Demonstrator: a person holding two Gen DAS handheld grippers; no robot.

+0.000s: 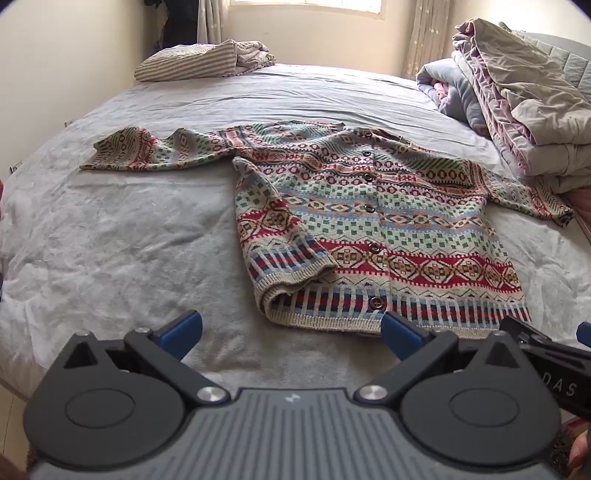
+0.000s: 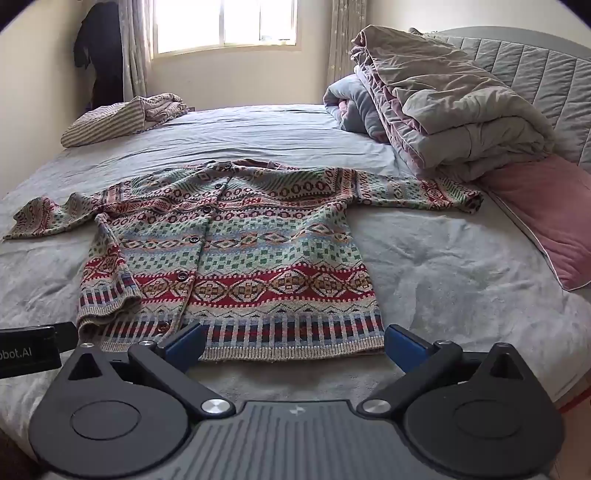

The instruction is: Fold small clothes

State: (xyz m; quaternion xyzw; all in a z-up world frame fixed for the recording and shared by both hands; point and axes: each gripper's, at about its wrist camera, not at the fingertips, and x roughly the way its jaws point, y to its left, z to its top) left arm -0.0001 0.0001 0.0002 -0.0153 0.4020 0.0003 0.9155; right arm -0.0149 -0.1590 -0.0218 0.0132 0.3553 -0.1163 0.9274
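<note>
Knitted cardigan [image 2: 236,254] just beyond open tongs [image 2: 293,343]

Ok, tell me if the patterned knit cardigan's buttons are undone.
No, the patterned knit cardigan lies flat on the grey bedsheet, its front closed along the dark buttons.

Daylight enters from a window [image 2: 225,26] far beyond the fingertips and is overexposed to near white. It lights the bed sheet [image 2: 443,258] softly and evenly, with only faint shadows. Both views are sharp at centre; fisheye distortion bows the bed's edges, and the frame corners darken to a vignette.
</note>
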